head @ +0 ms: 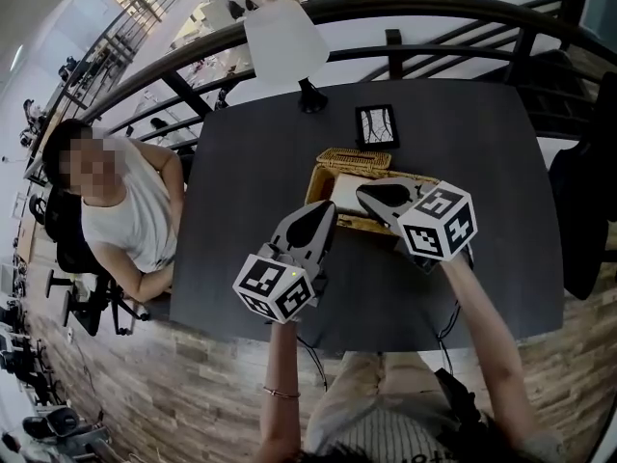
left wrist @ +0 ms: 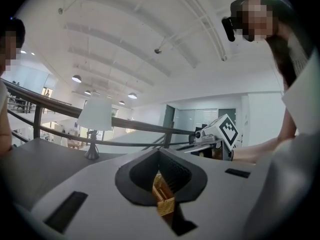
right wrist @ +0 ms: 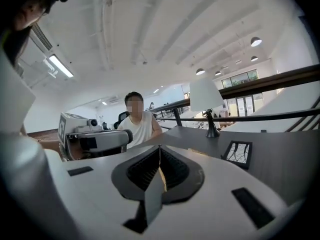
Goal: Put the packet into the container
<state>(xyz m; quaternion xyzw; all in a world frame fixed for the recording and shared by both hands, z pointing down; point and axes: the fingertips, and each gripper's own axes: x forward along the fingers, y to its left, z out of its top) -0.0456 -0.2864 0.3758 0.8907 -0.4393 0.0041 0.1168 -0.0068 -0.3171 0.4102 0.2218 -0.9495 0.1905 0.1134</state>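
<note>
At a dark table (head: 482,258), the left gripper (head: 326,212) pinched the near rim of the wicker basket (head: 355,159), apparently to steady it, while the right gripper (head: 366,194), its tongs pressed together on a thin edge of the white packet (head: 342,189), held it inside the basket.

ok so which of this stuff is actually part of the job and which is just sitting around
In the job: wicker basket, rim held by the left gripper; packet, pinched by the right gripper.
Just there: lamp; picture frame; seated person.
</note>
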